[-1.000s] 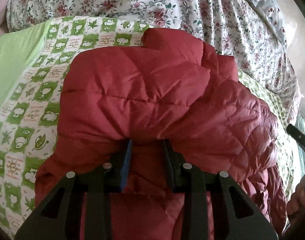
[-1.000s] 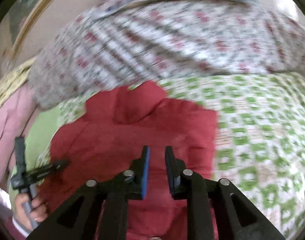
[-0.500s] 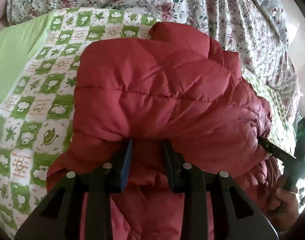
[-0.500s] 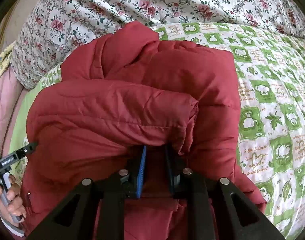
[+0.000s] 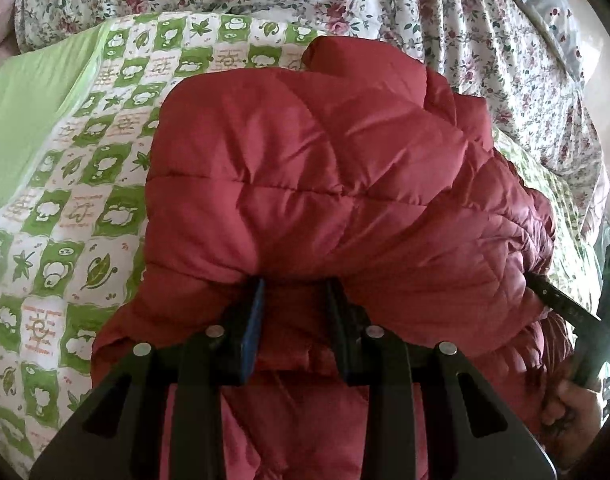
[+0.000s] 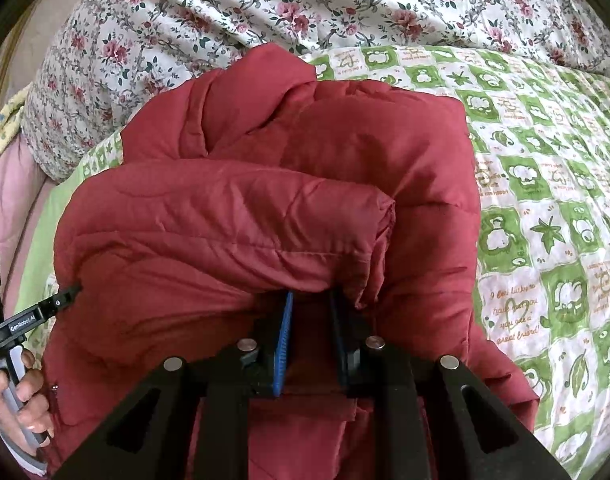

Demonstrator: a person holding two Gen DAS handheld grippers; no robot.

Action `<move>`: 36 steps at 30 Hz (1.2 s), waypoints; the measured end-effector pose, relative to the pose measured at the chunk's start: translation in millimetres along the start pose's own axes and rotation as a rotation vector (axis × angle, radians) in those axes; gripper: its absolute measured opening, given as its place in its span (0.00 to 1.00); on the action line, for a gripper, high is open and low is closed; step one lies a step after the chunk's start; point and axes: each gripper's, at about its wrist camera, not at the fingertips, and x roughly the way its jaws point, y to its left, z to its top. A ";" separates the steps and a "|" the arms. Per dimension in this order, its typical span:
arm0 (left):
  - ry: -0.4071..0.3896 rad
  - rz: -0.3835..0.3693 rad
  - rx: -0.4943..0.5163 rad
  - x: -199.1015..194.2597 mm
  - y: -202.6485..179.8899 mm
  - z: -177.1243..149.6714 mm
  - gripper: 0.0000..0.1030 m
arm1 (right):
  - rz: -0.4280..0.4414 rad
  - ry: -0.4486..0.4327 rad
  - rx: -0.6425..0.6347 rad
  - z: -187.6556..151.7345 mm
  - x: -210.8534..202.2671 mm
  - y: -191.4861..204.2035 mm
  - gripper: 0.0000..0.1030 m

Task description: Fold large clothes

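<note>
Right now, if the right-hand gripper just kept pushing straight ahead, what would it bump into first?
The red padded jacket. The right gripper already has its fingertips tucked under the folded bulge, so it would press straight into that fold.

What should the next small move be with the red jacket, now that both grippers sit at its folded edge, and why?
Probably carry the fold a little farther forward and lay it down. The left gripper and right gripper both have the red jacket bunched between their fingers, its lifted layer hanging doubled over the rest on the green checked bedspread.
</note>
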 end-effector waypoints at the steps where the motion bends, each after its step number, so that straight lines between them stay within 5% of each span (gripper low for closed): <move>1: 0.004 -0.004 -0.004 -1.8 0.2 0.7 0.28 | 0.009 0.007 0.013 0.8 -1.4 -1.8 0.17; 5: -0.001 -0.051 -0.046 -24.8 8.6 -1.3 0.28 | 0.019 0.000 0.040 0.8 -29.0 0.6 0.23; 9: -0.015 -0.071 -0.059 -56.6 14.3 -22.0 0.29 | 0.066 -0.040 0.024 -14.6 -71.7 11.1 0.50; 21: -0.033 -0.016 -0.075 -141.6 44.3 -123.4 0.29 | 0.118 -0.062 0.037 -88.5 -166.5 -0.7 0.62; 25: -0.030 0.018 -0.099 -156.5 59.1 -149.1 0.38 | 0.102 -0.063 0.059 -107.7 -189.5 -15.3 0.65; 32: -0.004 0.038 -0.137 -171.0 78.3 -177.9 0.39 | 0.043 -0.039 0.120 -144.9 -215.4 -42.7 0.68; 36: 0.000 0.045 -0.130 -174.9 75.7 -189.2 0.52 | 0.004 -0.007 0.140 -165.6 -221.3 -48.8 0.69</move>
